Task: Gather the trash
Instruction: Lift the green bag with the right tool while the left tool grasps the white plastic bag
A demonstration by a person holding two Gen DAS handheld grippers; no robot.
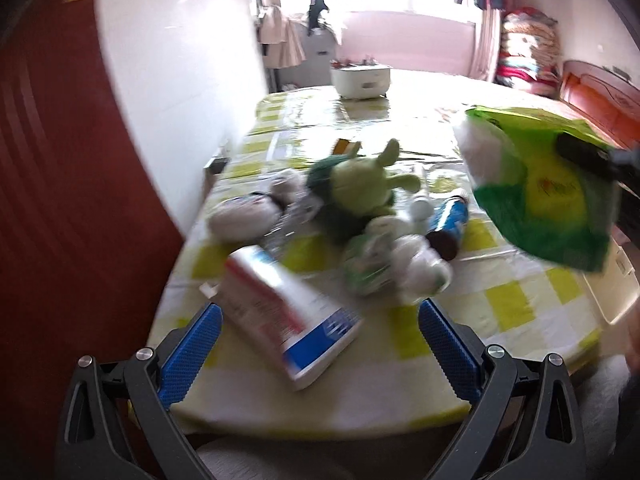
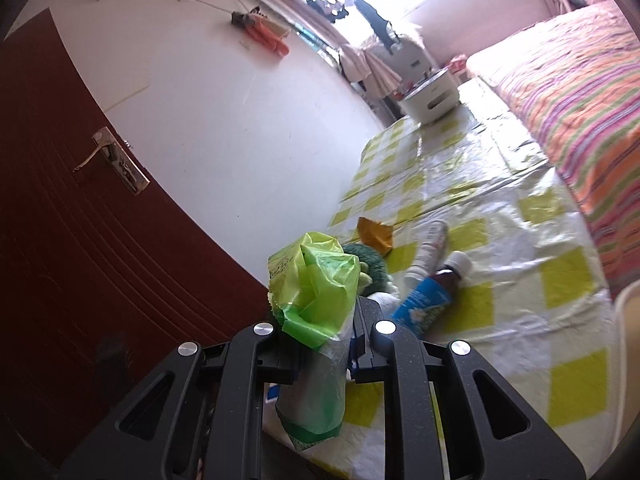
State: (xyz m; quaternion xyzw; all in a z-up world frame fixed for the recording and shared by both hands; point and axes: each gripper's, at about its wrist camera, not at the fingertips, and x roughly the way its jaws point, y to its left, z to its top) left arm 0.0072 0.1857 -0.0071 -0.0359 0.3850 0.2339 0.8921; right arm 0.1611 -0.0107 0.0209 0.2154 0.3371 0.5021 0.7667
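My left gripper [image 1: 318, 320] is open and empty, its blue pads [image 1: 192, 356] on either side of a red, white and blue carton [image 1: 292, 320] lying on the checked table [image 1: 520, 300]. Behind the carton lie crumpled white and green wrappers [image 1: 392, 268], a blue-labelled brown bottle [image 1: 448, 224], a small white bottle [image 1: 420, 208], a green plush toy [image 1: 356, 188] and a white plush toy [image 1: 248, 212]. My right gripper [image 2: 324, 344] is shut on a green plastic bag [image 2: 316, 288], held above the table at the right in the left wrist view [image 1: 544, 188]. The blue-labelled bottle [image 2: 424, 300] lies just beyond it.
A white wall [image 1: 180, 80] and a dark red door [image 2: 80, 240] border the table on the left. A white box [image 1: 360, 78] stands at the table's far end. A striped bed [image 2: 580, 100] runs along the right. An orange wrapper [image 2: 374, 234] lies near the plush toy.
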